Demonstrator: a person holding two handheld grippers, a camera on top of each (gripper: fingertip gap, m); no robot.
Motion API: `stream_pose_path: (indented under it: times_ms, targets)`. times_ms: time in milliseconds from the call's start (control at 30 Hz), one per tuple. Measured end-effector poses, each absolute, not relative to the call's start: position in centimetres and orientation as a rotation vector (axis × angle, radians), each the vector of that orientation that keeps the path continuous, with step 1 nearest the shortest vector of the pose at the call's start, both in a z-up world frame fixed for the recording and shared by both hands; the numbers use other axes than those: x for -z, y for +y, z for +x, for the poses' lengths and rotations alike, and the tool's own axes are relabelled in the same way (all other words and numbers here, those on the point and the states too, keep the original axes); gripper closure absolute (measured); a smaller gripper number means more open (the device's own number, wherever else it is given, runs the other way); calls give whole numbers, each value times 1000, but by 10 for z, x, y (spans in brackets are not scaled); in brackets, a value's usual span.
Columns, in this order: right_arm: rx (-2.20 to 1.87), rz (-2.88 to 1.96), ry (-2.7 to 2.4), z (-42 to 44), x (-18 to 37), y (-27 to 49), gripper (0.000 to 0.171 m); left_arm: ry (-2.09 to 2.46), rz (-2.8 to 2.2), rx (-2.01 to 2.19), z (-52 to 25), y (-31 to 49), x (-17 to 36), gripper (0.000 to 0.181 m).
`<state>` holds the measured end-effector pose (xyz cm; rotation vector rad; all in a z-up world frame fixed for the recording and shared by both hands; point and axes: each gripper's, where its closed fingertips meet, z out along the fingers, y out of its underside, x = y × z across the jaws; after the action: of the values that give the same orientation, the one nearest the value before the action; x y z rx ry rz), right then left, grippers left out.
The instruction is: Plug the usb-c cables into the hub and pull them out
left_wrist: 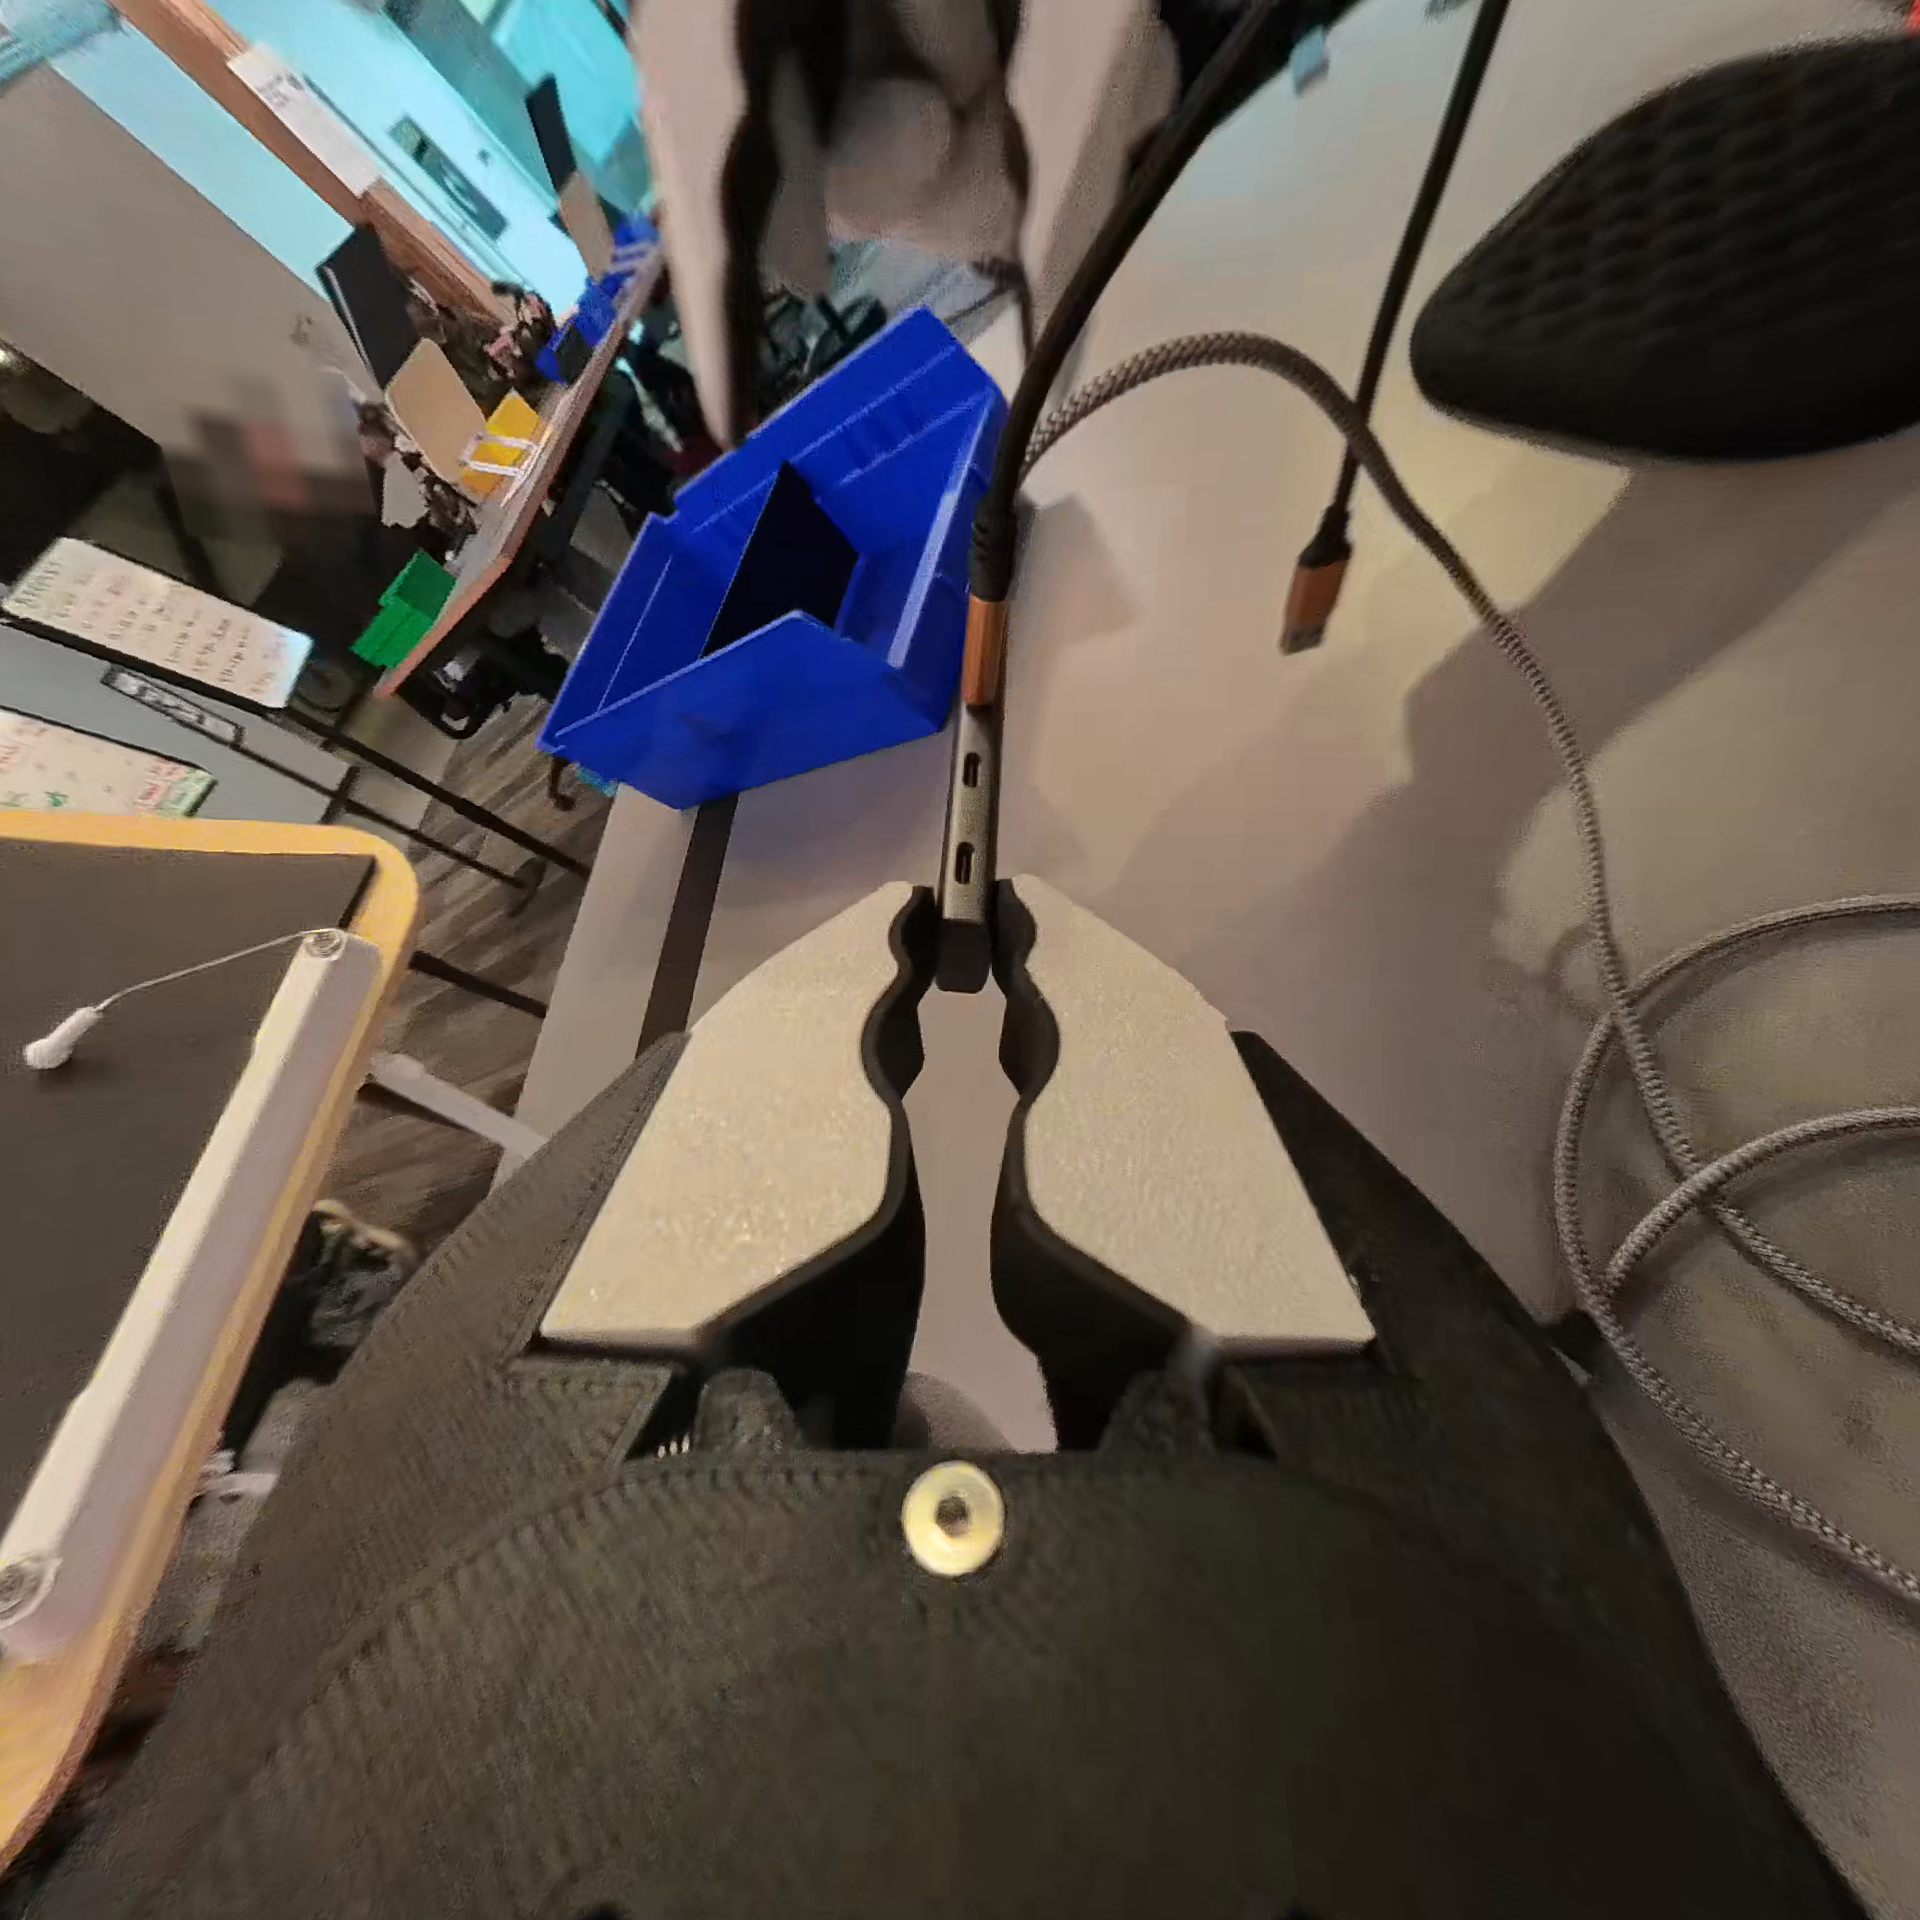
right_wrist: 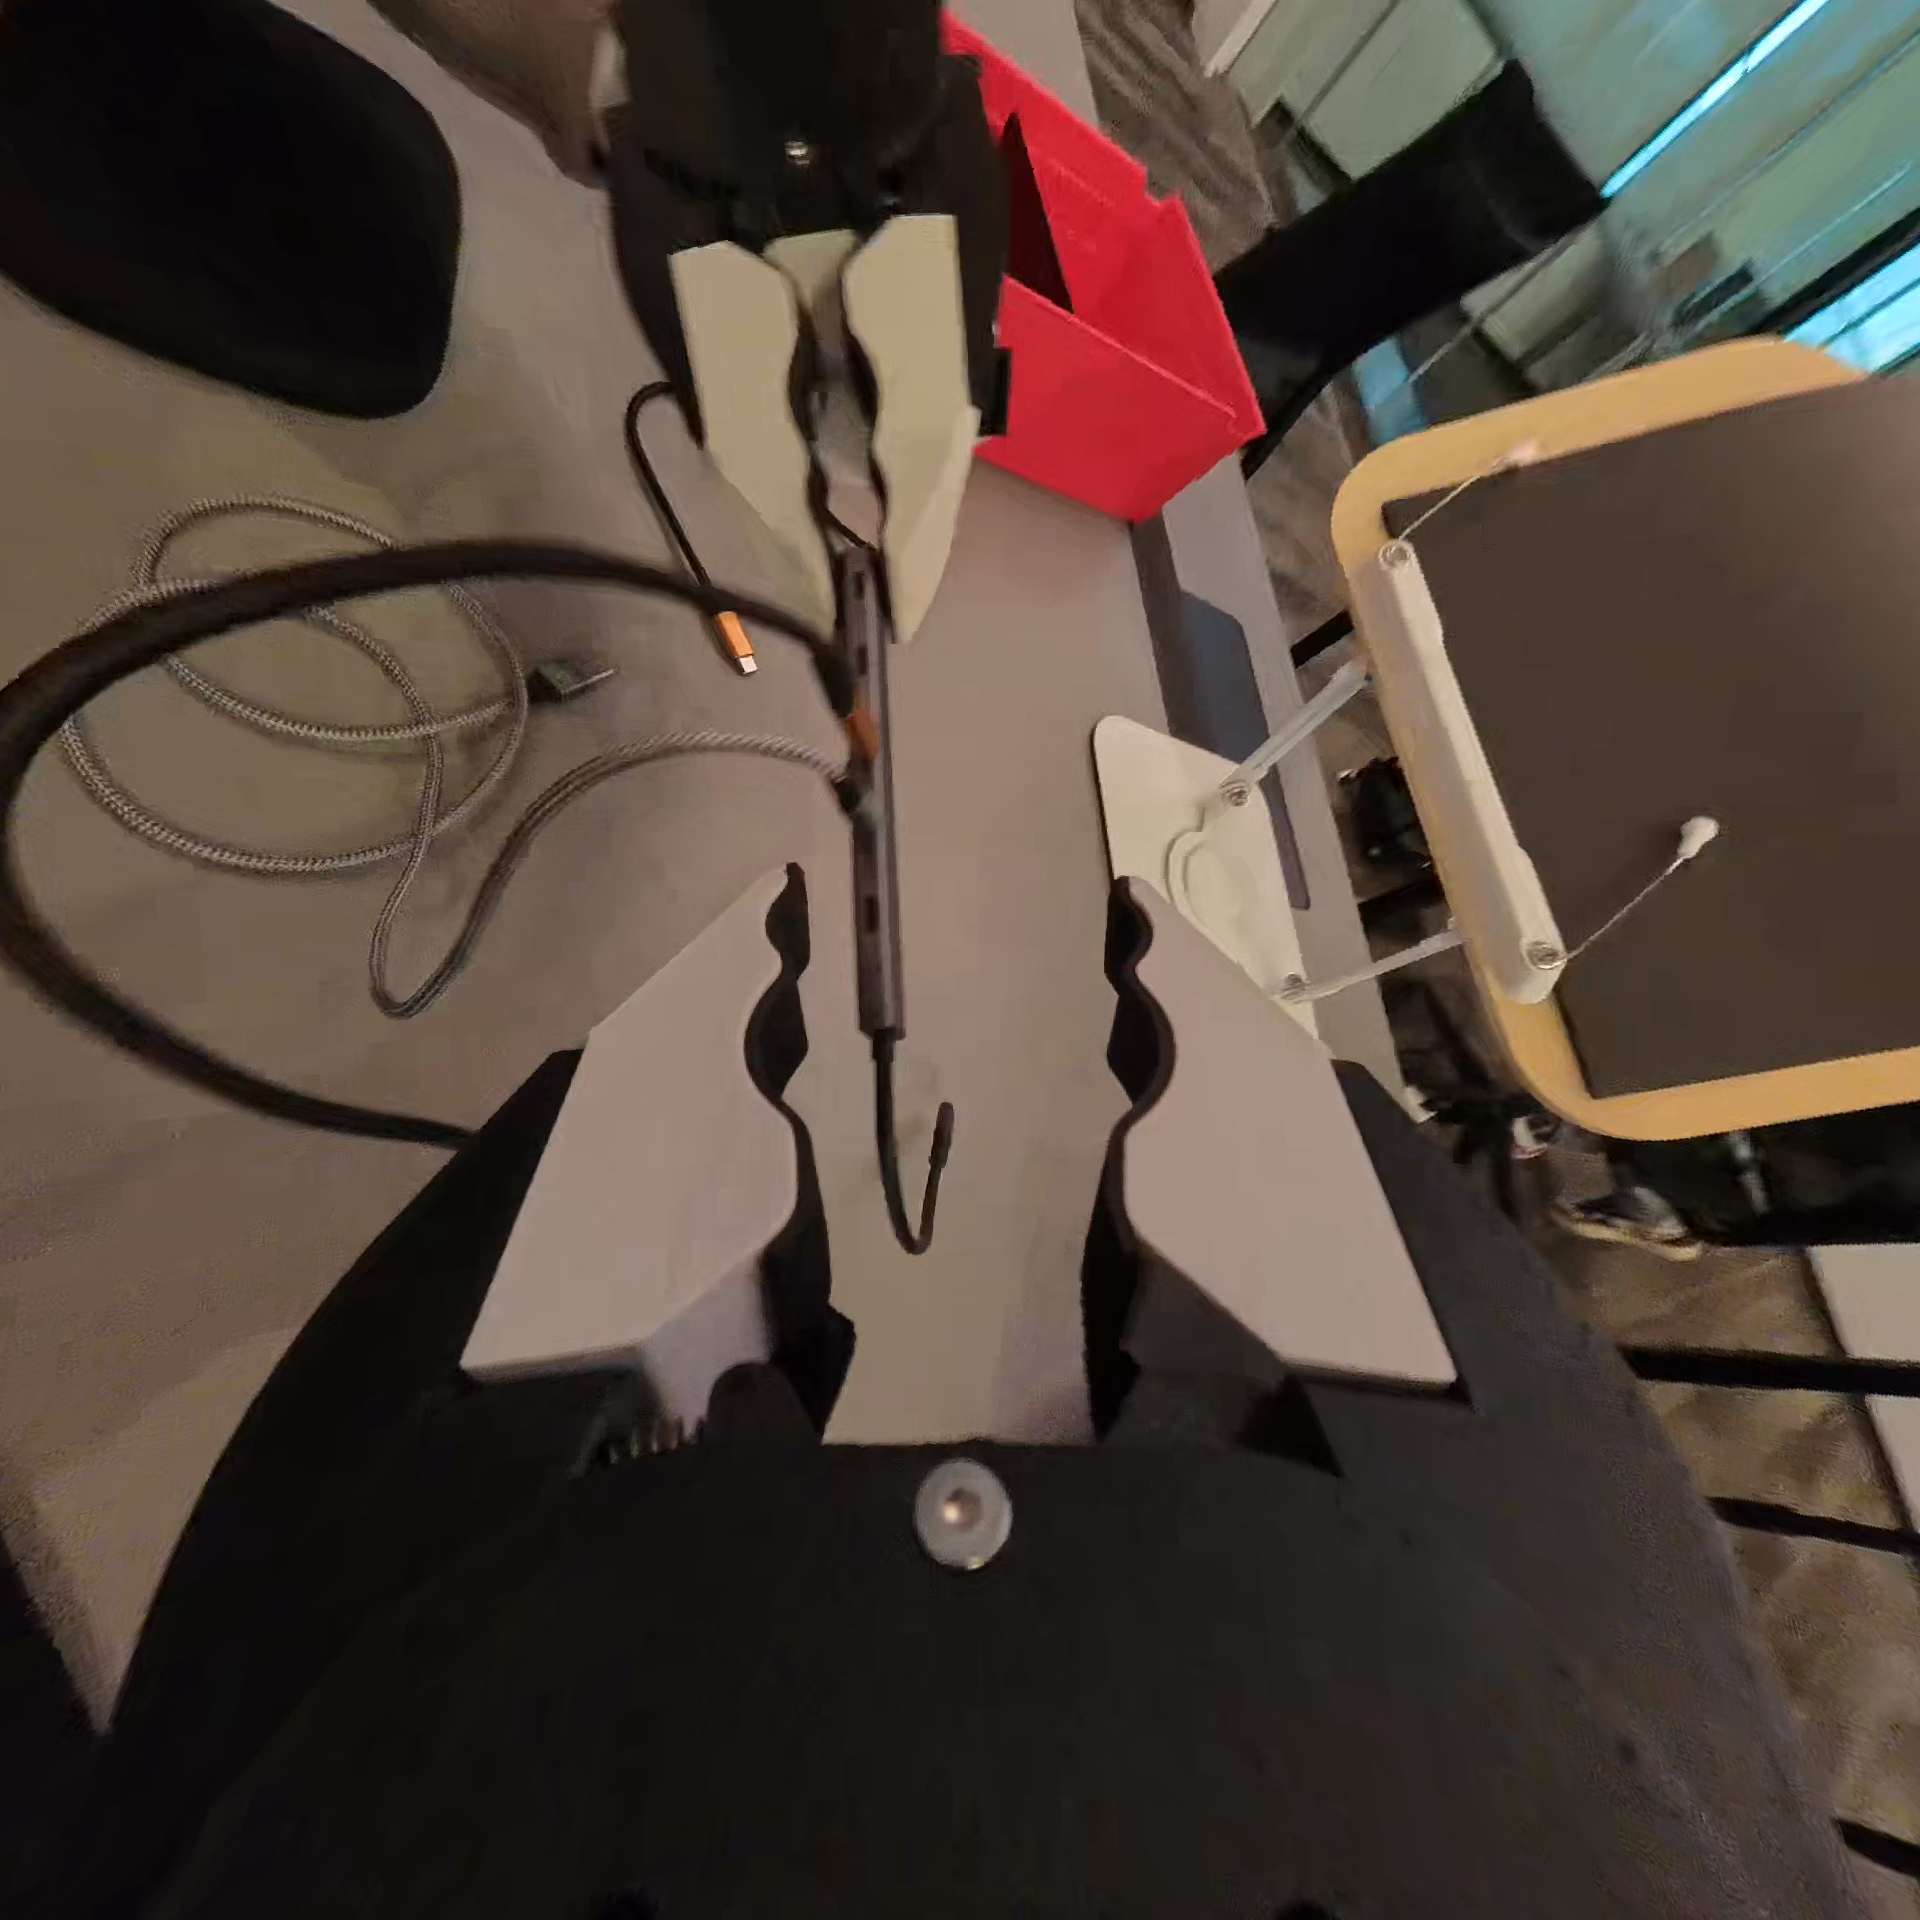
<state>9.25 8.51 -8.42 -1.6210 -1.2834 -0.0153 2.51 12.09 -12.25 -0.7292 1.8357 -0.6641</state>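
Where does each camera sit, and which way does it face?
Left wrist view: on the left gripper, looking along its fingers, shut on the hub, toward a blue bin.
Right wrist view: on the right gripper, fingers open, facing the left gripper and a red bin.
Shared: hub, plugged cable, table.

Close opposing wrist views, hub (left_wrist: 969, 821) shared

Warm, dim indoor light; soft shadows on the bench (left_wrist: 1247, 790). Strong fisheye bending at the edges. Background is blurred in the left wrist view, and motion blur smears the black cable (right_wrist: 208, 613) in the right wrist view.
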Motion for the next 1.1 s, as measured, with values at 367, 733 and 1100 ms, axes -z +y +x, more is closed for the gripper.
stream_pose_path:
  times_ms: [367, 733, 1100]
  targets:
    - [32, -1266, -1339, 61, 84, 83, 138, 1785, -601, 947, 34, 93, 79, 170]
    - [-163, -1159, -1210, 55, 55, 85, 135, 1728, -520, 1095, 39, 80, 50, 170]
    - [-205, -1073, -1188, 66, 42, 79, 137, 1666, -469, 1202, 34, 79, 19, 170]
